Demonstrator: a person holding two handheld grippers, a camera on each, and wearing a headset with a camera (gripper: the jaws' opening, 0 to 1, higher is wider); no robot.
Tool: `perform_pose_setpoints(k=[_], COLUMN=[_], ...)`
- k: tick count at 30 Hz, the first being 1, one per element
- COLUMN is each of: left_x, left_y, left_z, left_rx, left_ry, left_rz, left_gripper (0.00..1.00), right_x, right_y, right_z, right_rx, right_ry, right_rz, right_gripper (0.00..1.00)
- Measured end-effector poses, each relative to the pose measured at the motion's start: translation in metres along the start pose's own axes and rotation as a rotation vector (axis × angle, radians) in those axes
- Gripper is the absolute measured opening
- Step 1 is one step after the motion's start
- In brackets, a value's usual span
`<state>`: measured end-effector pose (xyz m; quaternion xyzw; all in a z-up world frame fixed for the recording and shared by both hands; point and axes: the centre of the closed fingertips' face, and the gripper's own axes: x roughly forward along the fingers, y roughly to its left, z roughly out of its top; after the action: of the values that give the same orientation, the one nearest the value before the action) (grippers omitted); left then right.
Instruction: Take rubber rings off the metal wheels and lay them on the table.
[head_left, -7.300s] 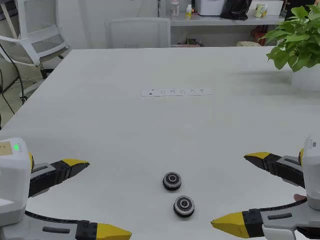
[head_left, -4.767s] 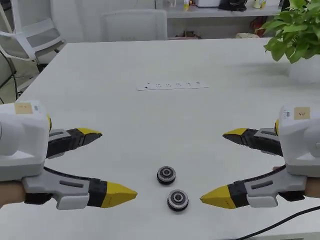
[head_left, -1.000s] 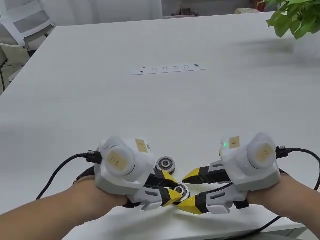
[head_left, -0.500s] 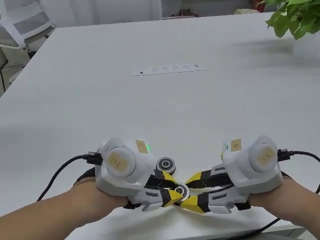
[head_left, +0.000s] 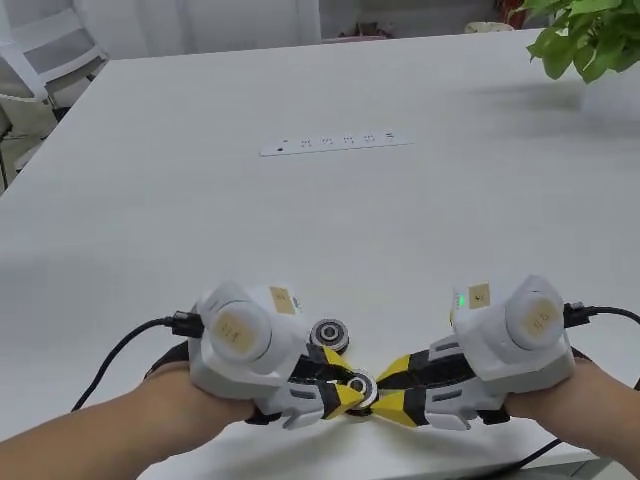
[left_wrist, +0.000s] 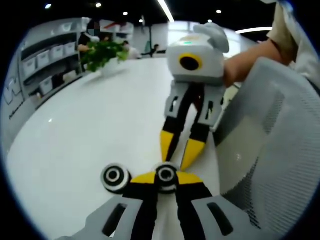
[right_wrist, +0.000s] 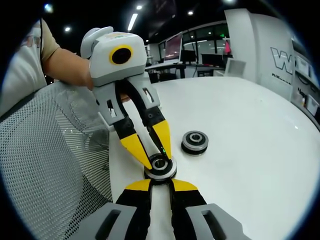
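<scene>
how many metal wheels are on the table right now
2. The near wheel sits in the left gripper's jaws, the right gripper's tips against it; the far wheel lies free on the table beside them. No others seem hidden.

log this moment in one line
left hand-held gripper: shut on near wheel | right hand-held gripper: tips at same wheel, grip unclear | far wheel: untouched on table

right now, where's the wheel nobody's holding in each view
head view: free wheel, bottom centre, just above-left of the clamped wheel.
left gripper view: free wheel, lower left.
right gripper view: free wheel, right of centre.
shared landmark: the clamped wheel, beside it in all three.
</scene>
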<state>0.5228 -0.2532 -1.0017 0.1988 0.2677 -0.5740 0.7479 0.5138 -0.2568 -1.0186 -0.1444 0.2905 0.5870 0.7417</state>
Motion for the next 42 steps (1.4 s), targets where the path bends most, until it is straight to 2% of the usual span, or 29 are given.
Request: perform_pose_setpoints(k=[6, 18, 24, 31, 36, 40, 42], left_x=[0.000, 0.001, 0.001, 0.001, 0.000, 0.001, 0.001], left_y=[0.000, 0.000, 0.000, 0.000, 0.001, 0.001, 0.001], left_z=[0.000, 0.000, 0.000, 0.000, 0.000, 0.000, 0.000], left_rx=[-0.005, 0.000, 0.001, 0.006, 0.006, 0.009, 0.008], left_ry=[-0.001, 0.001, 0.003, 0.005, 0.006, 0.008, 0.010], left_rz=[0.000, 0.005, 0.008, 0.012, 0.015, 0.018, 0.022], left_gripper=[0.13, 0.13, 0.13, 0.13, 0.13, 0.13, 0.13], right_x=[0.000, -0.002, -0.004, -0.009, -0.010, -0.014, -0.013], right_y=[0.000, 0.001, -0.002, -0.004, -0.009, -0.013, -0.013], right_z=[0.000, -0.003, -0.004, -0.001, 0.000, 0.009, 0.006], right_rx=[0.006, 0.065, 0.131, 0.272, 0.403, 0.512, 0.505], right_ry=[0.002, 0.001, -0.014, -0.082, -0.138, -0.217, -0.203], right_rz=[0.000, 0.009, 0.002, 0.011, 0.001, 0.012, 0.007], right_gripper=[0.10, 0.00, 0.00, 0.00, 0.00, 0.00, 0.00])
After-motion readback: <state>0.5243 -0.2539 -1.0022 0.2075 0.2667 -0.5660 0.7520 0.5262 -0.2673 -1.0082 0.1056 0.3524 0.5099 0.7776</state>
